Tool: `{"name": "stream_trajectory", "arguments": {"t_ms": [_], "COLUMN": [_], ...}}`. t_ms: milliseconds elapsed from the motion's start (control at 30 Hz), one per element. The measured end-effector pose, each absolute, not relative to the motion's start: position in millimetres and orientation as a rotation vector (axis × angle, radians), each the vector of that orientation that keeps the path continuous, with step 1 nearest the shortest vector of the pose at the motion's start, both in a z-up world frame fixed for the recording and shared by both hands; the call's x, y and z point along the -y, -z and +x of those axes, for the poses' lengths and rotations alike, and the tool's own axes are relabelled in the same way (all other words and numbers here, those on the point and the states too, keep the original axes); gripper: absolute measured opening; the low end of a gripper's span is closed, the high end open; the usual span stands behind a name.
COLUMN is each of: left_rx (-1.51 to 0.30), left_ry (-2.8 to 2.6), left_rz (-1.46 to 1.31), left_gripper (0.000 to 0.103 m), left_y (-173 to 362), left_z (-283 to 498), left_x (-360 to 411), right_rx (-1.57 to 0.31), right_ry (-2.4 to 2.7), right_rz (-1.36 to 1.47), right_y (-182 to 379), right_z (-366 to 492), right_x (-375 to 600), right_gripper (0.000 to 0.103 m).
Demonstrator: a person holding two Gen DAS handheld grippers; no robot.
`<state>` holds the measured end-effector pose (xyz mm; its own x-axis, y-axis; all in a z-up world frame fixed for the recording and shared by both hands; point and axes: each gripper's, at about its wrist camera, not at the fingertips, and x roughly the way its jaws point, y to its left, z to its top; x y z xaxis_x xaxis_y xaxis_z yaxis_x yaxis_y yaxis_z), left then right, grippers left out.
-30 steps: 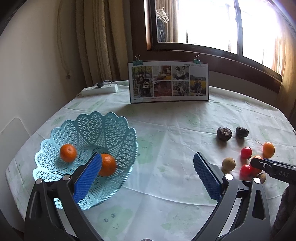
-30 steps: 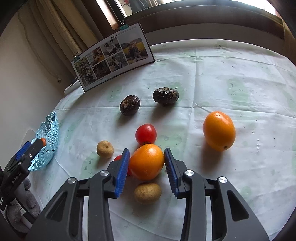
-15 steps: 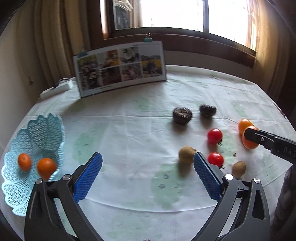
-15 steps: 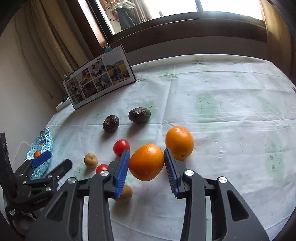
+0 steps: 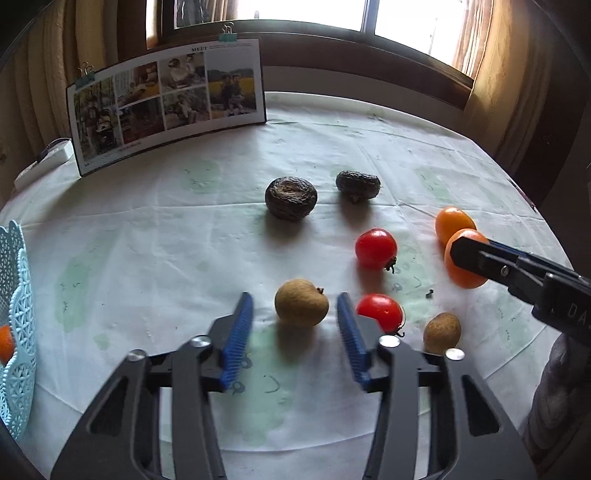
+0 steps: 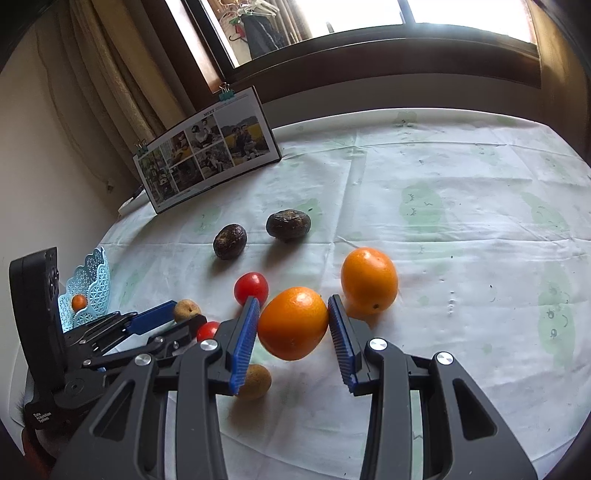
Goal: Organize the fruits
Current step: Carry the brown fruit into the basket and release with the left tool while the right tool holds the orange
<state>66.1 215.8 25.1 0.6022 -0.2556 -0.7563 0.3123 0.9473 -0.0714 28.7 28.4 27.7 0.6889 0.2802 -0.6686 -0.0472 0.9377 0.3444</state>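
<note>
The right claw [image 6: 291, 325] is clamped on an orange [image 6: 293, 323], its blue pads pressed to either side of the fruit, which hangs clear of the surface [image 6: 461, 206] with its shadow below. Just beyond it, a second orange [image 6: 369, 280] rests on the cloth, close to the right pad but not touching it as far as can be seen.

The left claw [image 5: 295, 325] is spread wide and grips nothing. A tan longan [image 5: 301, 302] lies on the cloth between its fingertips, with a gap on each side. Just past the right pad sits a red tomato [image 5: 380, 312], partly hidden behind that pad, and beside it toward the near edge a second longan [image 5: 442, 332]. Another tomato [image 5: 376, 248] sits farther in, and two dark wrinkled fruits [image 5: 291, 198] lie side by side nearer the middle of the surface.

At the left edge stands a pale blue lattice basket [image 5: 16, 332], only partly in view, with a small orange fruit [image 5: 5, 343] inside. A photo board [image 5: 166, 99] held by binder clips stands at the far edge, below the window [image 5: 295, 14].
</note>
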Motion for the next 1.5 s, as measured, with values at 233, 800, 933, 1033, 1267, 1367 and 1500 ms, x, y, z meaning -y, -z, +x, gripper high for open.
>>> {"name": "stream_trajectory", "arguments": {"t_ms": [233, 800, 933, 1033, 1267, 1367, 1500], "left_rx": [-0.835, -0.653, -0.629, -0.619, -0.612, -0.614, -0.622], "left_ry": [0.340, 0.012, -0.057, -0.106, -0.205, -0.232, -0.257], "left_rz": [0.049, -0.004, -0.029, -0.049, -0.097, -0.107, -0.119], "left_gripper": [0.030, 0.030, 0.030, 0.030, 0.030, 0.030, 0.030], "left_y": [-28.6, -75.9, -82.6, -83.8, -82.0, -80.1, -75.8], "left_z": [59.9, 25.4, 15.8, 9.7, -4.2, -9.0, -14.4], "left_x": [-216.9, -298.6, -326.1, -345.0, -388.8, -402.3, -415.7], "right_rx": [-0.781, -0.751, -0.739, -0.731, -0.723, -0.722, -0.726], "right_ry": [-0.176, -0.178, -0.190, -0.203, -0.245, -0.263, -0.286], "right_rz": [0.302, 0.275, 0.271, 0.258, 0.226, 0.214, 0.199], "right_y": [-27.7, -38.9, -46.4, -51.8, -62.0, -64.7, -66.9], "right_z": [28.1, 22.5, 21.0, 20.5, 21.9, 22.8, 24.9], "right_x": [-31.1, -43.1, -51.1, -60.4, -88.2, -99.9, -115.8], "right_gripper": [0.039, 0.039, 0.039, 0.039, 0.039, 0.039, 0.039]}}
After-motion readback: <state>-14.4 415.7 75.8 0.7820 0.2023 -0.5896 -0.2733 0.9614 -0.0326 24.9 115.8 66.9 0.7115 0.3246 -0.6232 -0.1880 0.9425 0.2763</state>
